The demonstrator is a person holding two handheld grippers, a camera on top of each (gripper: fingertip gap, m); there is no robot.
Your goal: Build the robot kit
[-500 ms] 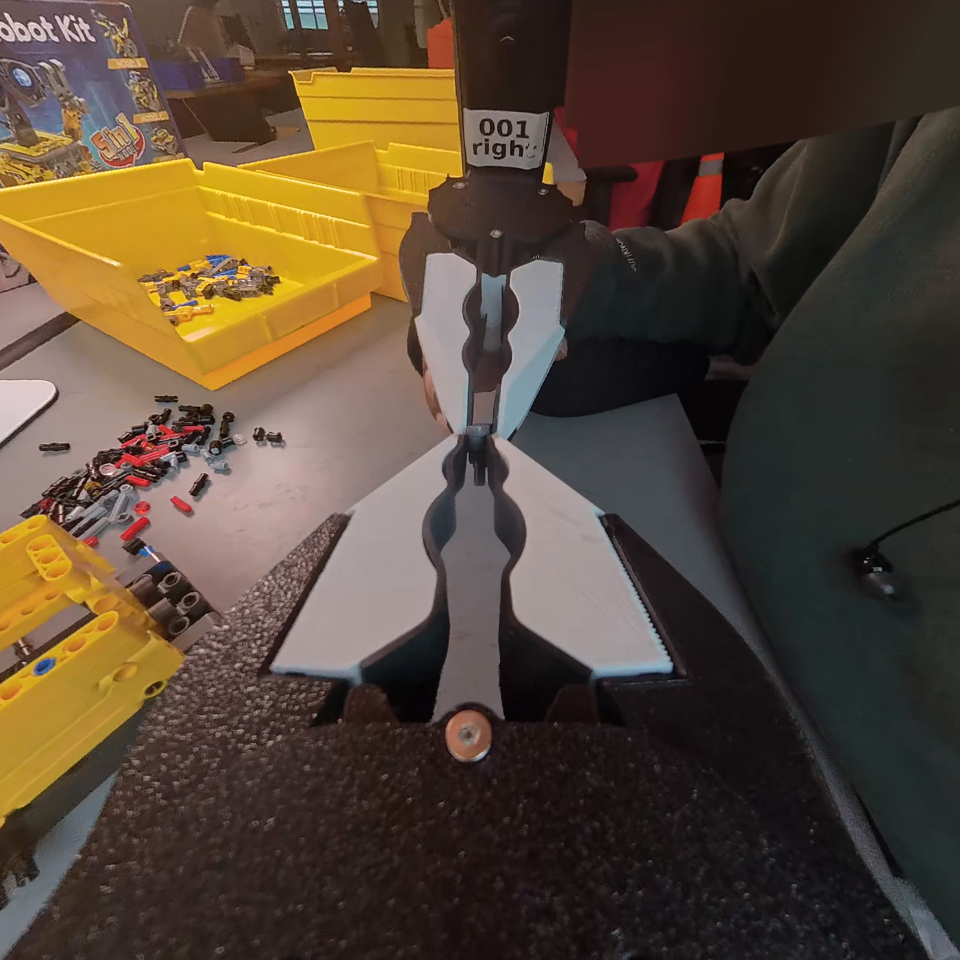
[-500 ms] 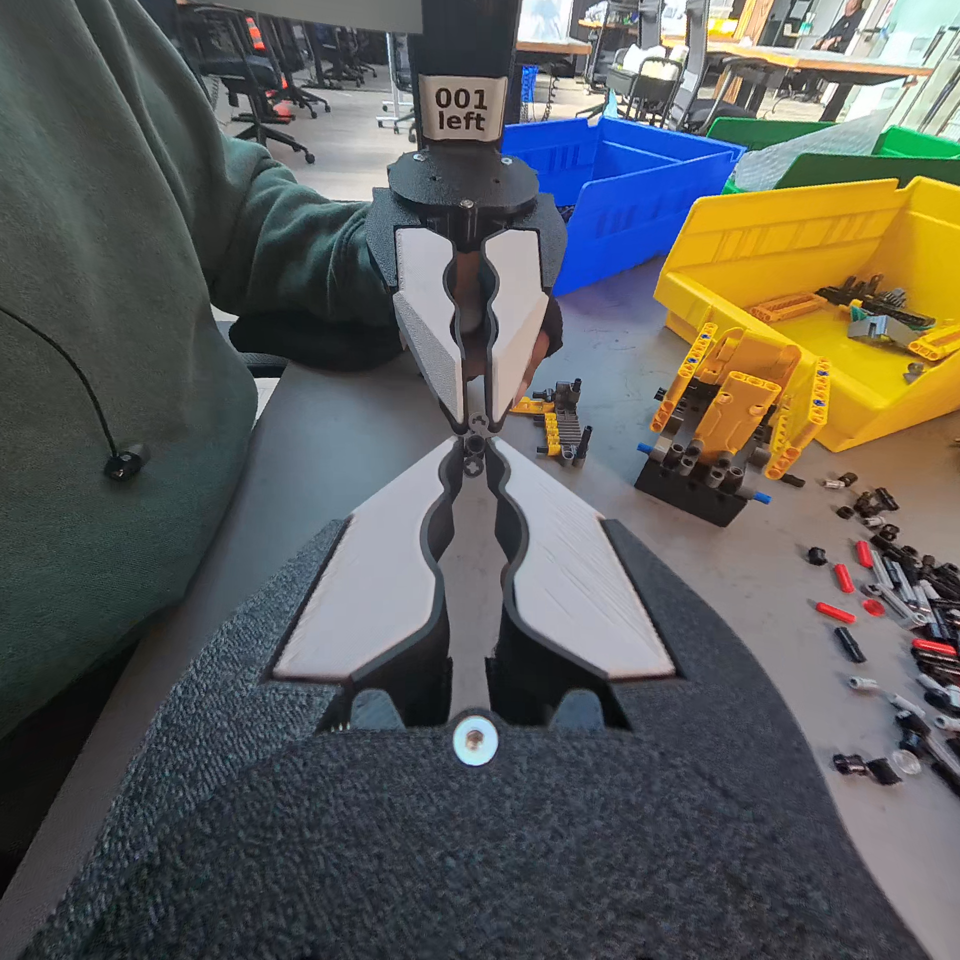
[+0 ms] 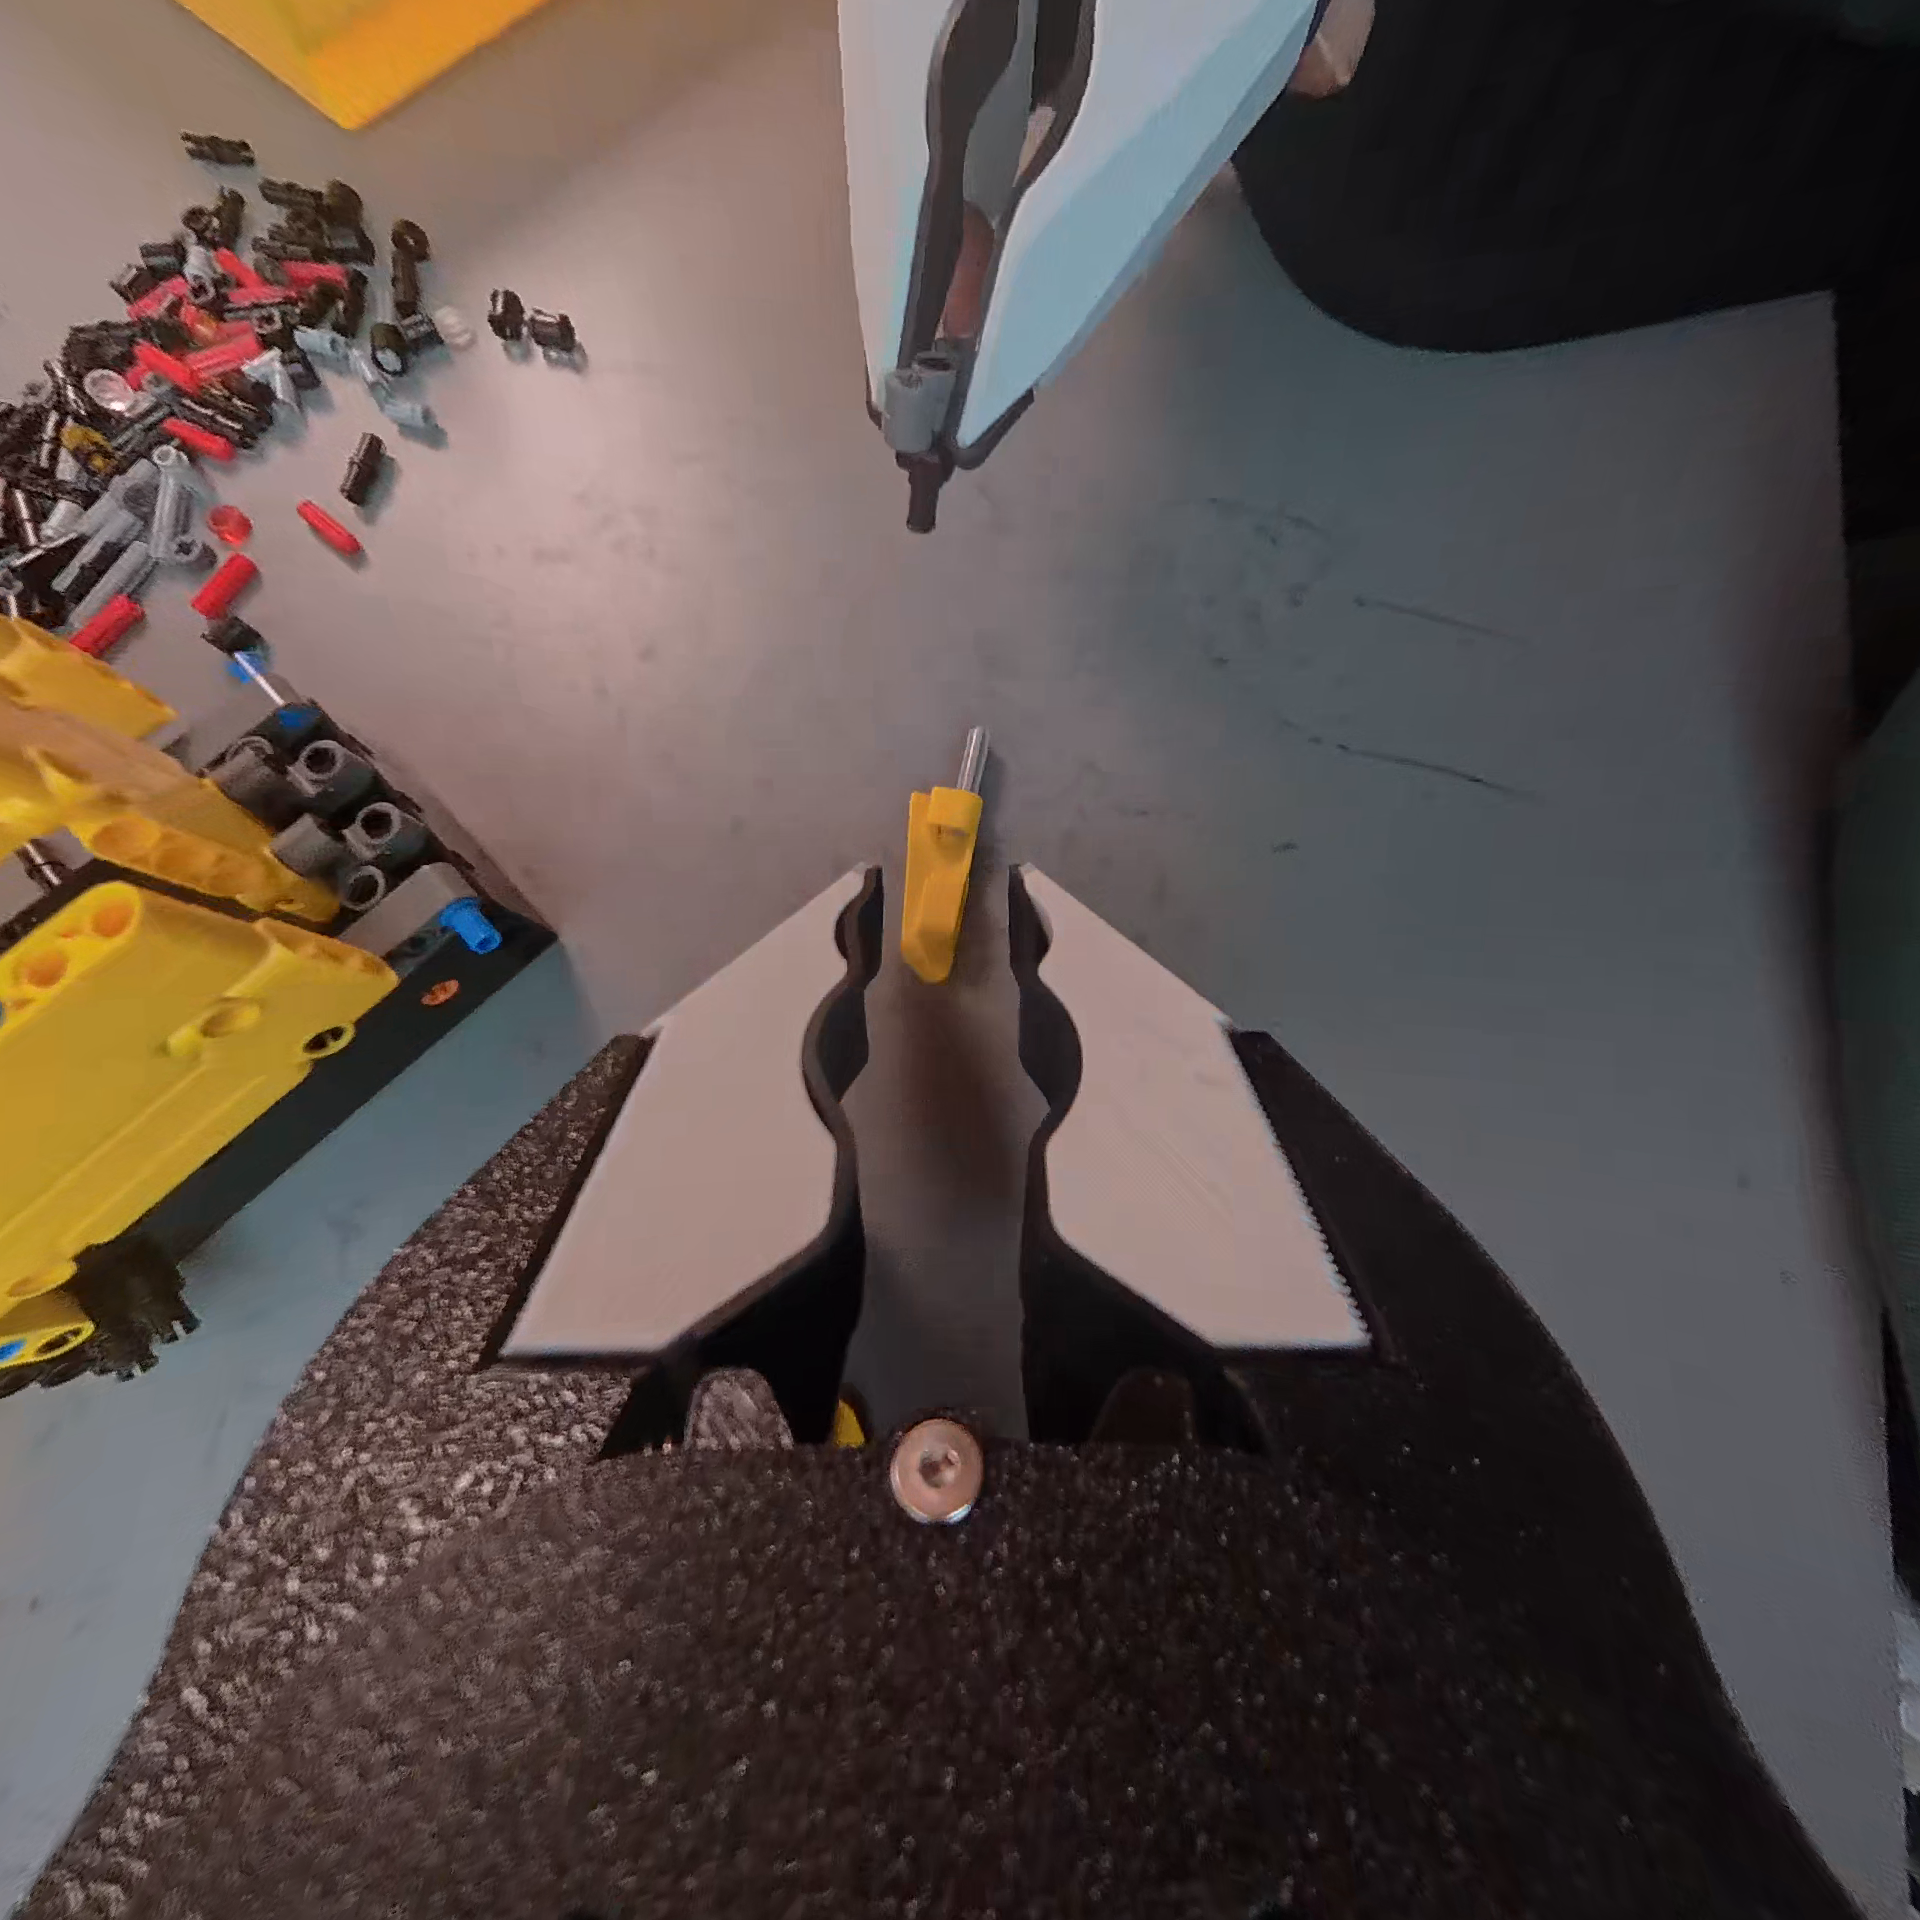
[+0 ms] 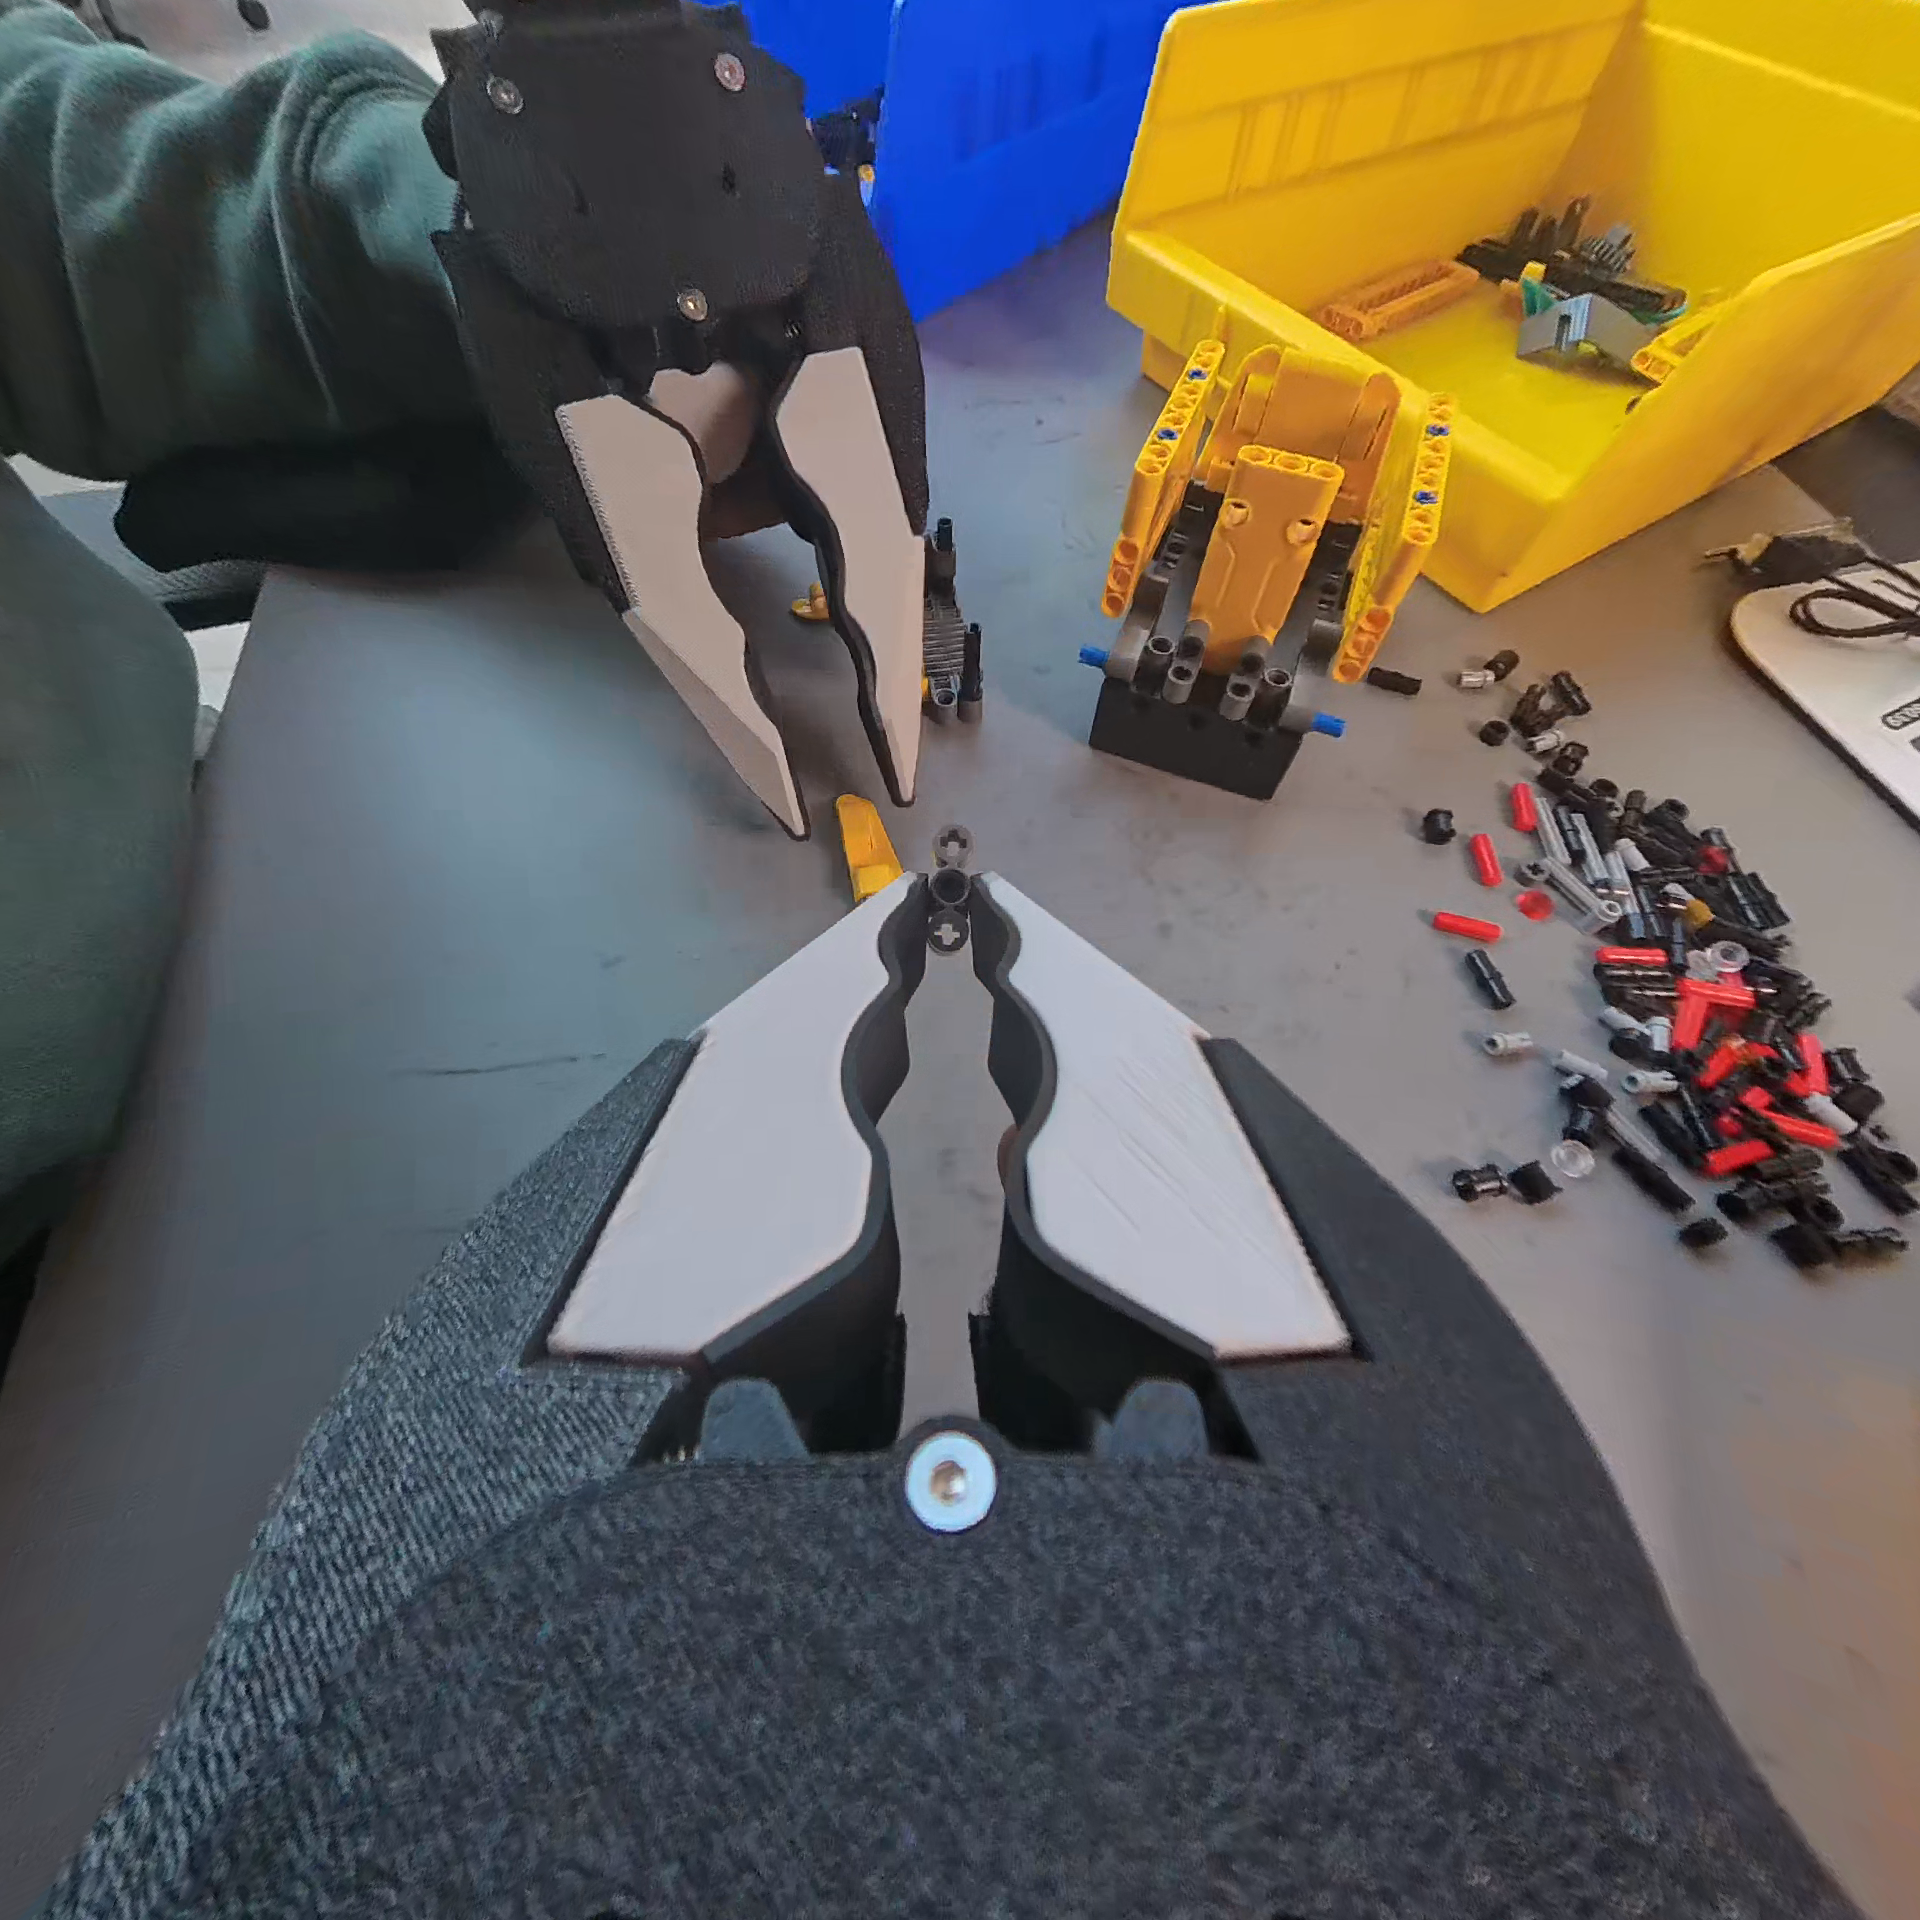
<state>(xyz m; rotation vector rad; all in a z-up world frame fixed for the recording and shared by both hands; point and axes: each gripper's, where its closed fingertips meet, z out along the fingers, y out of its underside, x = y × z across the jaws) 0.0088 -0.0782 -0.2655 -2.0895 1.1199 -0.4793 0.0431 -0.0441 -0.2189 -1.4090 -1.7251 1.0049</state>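
A person in a dark green sleeve (image 4: 208,260) stands at the left edge of the grey surface (image 4: 436,935) and holds both tools over it. The left gripper (image 4: 852,821) points down at the surface with its fingers spread apart and nothing between them. A small yellow piece (image 3: 938,894) with a thin metal pin at its far end lies on the surface in the gap between those fingertips; neither finger touches it.

Just beside it, the right gripper (image 4: 948,881) has its fingers drawn narrow, pinching a small dark grey connector piece (image 4: 948,906) at the very tips, and a dark peg sticks out past them. The connector is above the surface, close to the yellow piece but apart from it.

Further right stands a half-built yellow and black brick model (image 4: 1257,561) on a black base. Behind it sits a yellow bin (image 4: 1351,135) with a few loose parts inside, and a blue bin (image 4: 997,135) is to its left. At the far right a scatter of small black, red and grey pins (image 4: 1683,1018) is spread over the surface.
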